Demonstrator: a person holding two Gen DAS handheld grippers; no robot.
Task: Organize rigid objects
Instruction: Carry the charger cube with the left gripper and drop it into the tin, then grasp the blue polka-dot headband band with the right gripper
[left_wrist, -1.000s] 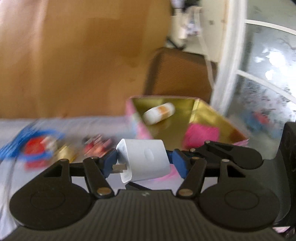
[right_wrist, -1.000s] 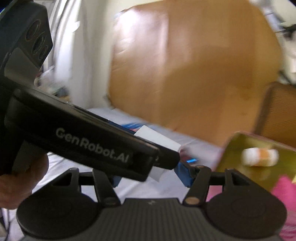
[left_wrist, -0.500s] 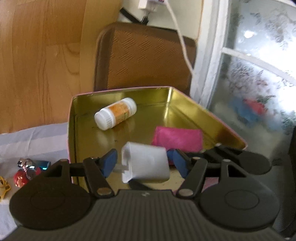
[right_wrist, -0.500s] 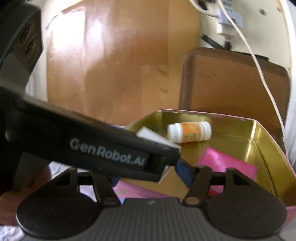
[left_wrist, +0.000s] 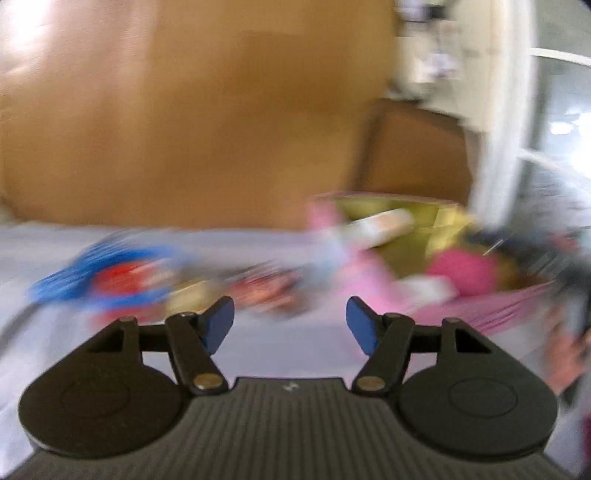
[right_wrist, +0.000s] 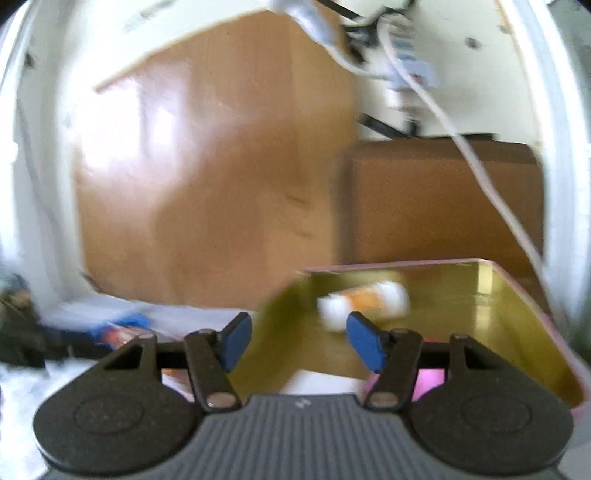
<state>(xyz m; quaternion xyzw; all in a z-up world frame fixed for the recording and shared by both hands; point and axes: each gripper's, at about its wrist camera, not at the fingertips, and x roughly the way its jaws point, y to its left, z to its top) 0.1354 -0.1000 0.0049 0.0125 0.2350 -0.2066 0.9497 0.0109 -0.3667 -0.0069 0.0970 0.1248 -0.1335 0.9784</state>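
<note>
- Several things already lie in the gold-lined tin: a white bottle with an orange label toward the far wall, a pink item nearer, and a white blur at the near edge, seen from the left wrist at about 3 o'clock of the left gripper, which I take to be the white charger block; blur keeps that from being sure
- More remains: a smear of blue, red and gold small objects sits on the pale counter at 10 o'clock of the left gripper, outside the tin; by my judgement the sorting is partway, with those pieces left to move
- Left gripper: spread, nothing between its blue pads; half a second back the charger sat between them over the tin, so it has been let go, and the view has swung away toward the loose pile
- Right gripper: spread and empty, its jaws having just been closing with nothing between them; the other tool's black body no longer crosses its view
</note>
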